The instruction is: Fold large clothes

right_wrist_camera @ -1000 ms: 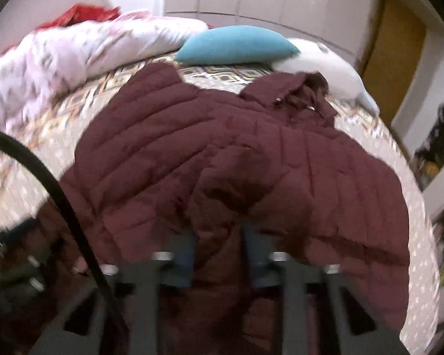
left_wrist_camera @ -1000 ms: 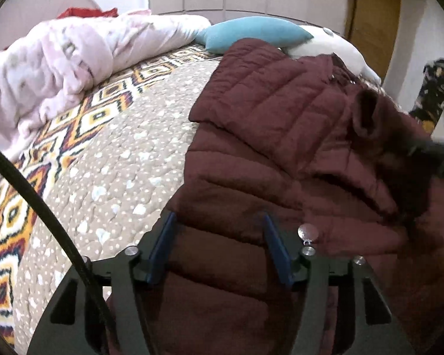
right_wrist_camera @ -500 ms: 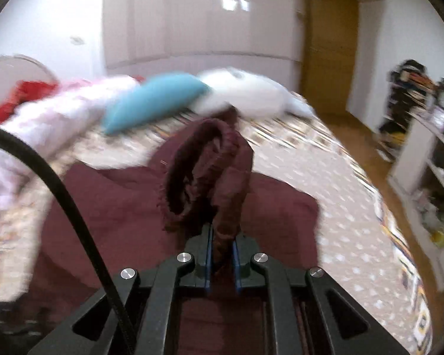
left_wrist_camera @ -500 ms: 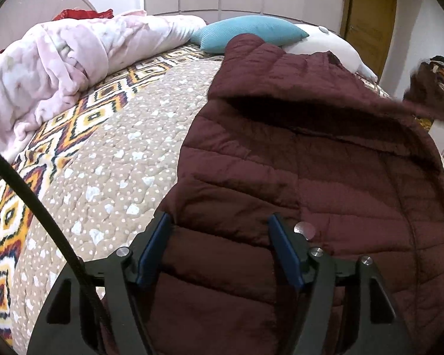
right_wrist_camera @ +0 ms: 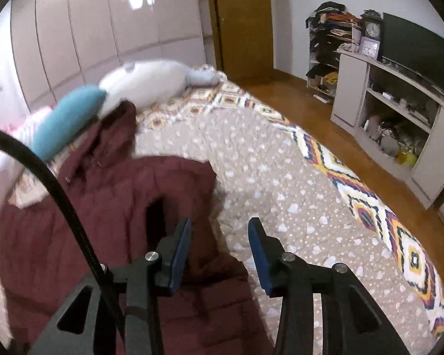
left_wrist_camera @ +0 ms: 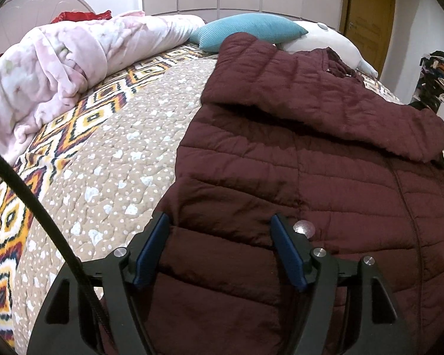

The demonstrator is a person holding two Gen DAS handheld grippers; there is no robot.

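L gripper (left_wrist_camera: 220, 248): fingers (left_wrist_camera: 151, 251) apart, have just been opening a bit more, blue pads either side of a quilted panel of the maroon puffer jacket (left_wrist_camera: 296, 159) w/o pressing it; fabric sits between them, not clamped. A silver snap (left_wrist_camera: 304, 227) shows just beside the right pad. R gripper (right_wrist_camera: 219, 250): fingers (right_wrist_camera: 180, 251) have just been opening, now roughly halfway apart, nothing gripped; the gap looks down on the jacket's edge and bare bedspread (right_wrist_camera: 281, 183).

Jacket lies spread on the bed, toward its middle, hood end near the pillows at the far edge. One sleeve (left_wrist_camera: 325, 103) is folded across the chest, cuff toward the right side in the L view. In the R view the jacket fills the lower left, some motion blur.

Bedspread is tan w/ white spots and a zigzag border along the edges. Teal pillow (left_wrist_camera: 251, 29) and white pillow (right_wrist_camera: 151, 80) at the far end; pink blanket (left_wrist_camera: 53, 68) bunched along the left edge. Beyond the bed: wood door (right_wrist_camera: 242, 20), cabinet w/ TV (right_wrist_camera: 417, 56) on top.
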